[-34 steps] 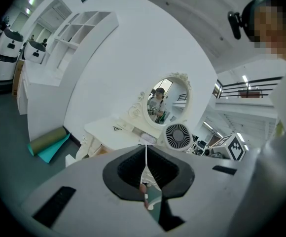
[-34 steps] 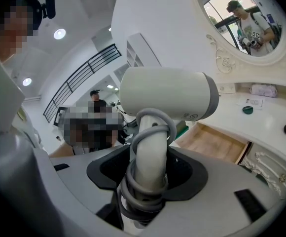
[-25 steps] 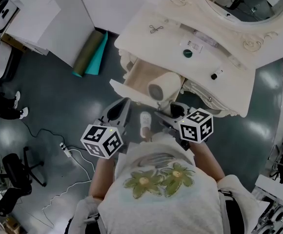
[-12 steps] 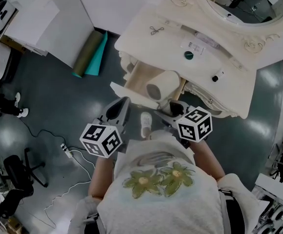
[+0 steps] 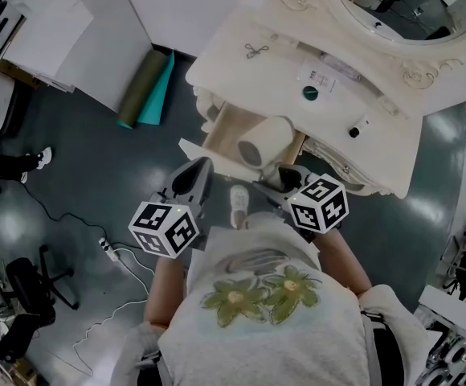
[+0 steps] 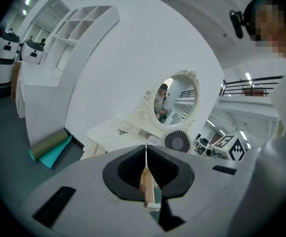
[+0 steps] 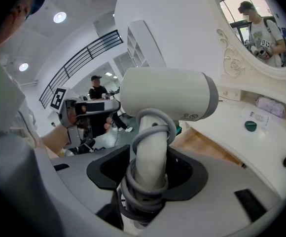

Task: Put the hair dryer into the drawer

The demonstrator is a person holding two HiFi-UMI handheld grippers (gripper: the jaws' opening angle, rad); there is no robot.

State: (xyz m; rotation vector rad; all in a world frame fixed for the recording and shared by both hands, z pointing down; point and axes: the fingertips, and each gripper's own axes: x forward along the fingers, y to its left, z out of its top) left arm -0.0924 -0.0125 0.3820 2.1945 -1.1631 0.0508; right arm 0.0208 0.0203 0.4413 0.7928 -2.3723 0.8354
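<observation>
1. Right gripper (image 7: 150, 177): its jaws are clamped on the handle of the hair dryer (image 7: 168, 95). The grey cord (image 7: 139, 201) is wound round that handle, and the barrel lies crosswise above the jaws.
2. Hair dryer: in the head view it is held over the right part of the open drawer (image 5: 226, 123), with its round end facing the near side. Whether it touches the drawer floor cannot be told.
3. Drawer: it stands pulled out toward the person from the cream dressing table (image 5: 249, 71). Its inside is pale wood, and its white front panel is on the near side.
4. Left gripper (image 6: 145, 168): its jaws are pressed together with nothing between them. It sits just near and left of the drawer front, apart from the hair dryer.
5. Table top: an oval mirror (image 5: 406, 2) in an ornate frame stands at the far right. A small dark green lid (image 5: 310, 92) lies near it.
6. Floor: a rolled mat (image 5: 146, 87), olive and teal, lies left of the table against a white wall.
</observation>
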